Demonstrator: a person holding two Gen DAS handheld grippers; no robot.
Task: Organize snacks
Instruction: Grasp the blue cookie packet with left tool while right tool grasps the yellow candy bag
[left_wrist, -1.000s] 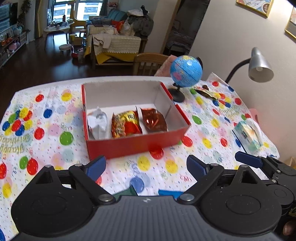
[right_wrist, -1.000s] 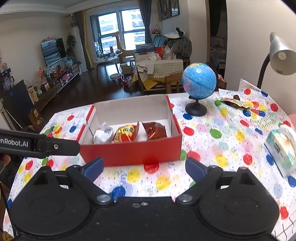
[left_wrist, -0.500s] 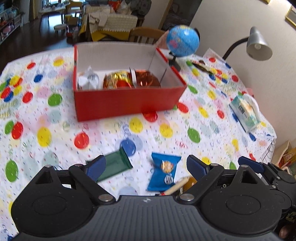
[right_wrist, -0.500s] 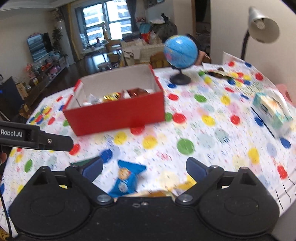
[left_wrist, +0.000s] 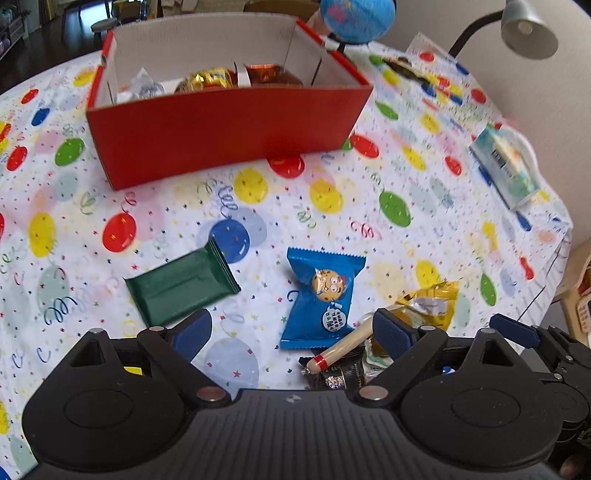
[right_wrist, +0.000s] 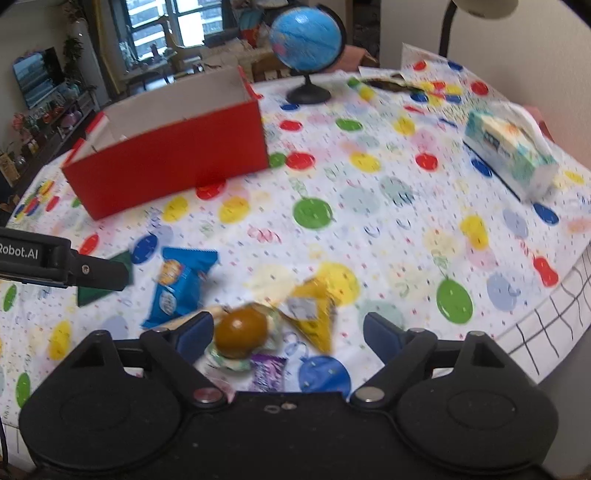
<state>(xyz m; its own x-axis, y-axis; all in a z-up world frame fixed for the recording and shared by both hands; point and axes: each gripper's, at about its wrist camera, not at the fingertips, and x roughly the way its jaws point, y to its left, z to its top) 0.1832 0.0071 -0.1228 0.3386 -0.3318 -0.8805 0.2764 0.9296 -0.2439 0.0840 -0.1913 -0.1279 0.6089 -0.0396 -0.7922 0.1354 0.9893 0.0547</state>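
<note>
A red box (left_wrist: 229, 122) with white dividers holds a silver, a gold and a brown snack packet; it also shows in the right wrist view (right_wrist: 170, 155). Loose snacks lie near the table's front: a green packet (left_wrist: 181, 284), a blue cookie packet (left_wrist: 325, 295) (right_wrist: 177, 284), a yellow packet (left_wrist: 428, 302) (right_wrist: 314, 314), a cream stick (left_wrist: 340, 349), a round brown bun (right_wrist: 242, 330) and a purple wrapper (right_wrist: 267, 371). My left gripper (left_wrist: 291, 332) is open above the blue packet and stick. My right gripper (right_wrist: 288, 332) is open over the bun and yellow packet.
A blue globe (right_wrist: 306, 40) on a black stand stands behind the box. A tissue pack (right_wrist: 509, 155) lies at the right, near a desk lamp (left_wrist: 528, 26). The table's edge runs close on the right and front. The left gripper's body (right_wrist: 62, 266) sits at the left.
Both grippers have pulled back from the box and tilted down toward the table's front. The loose snacks have come into view between the fingers.
</note>
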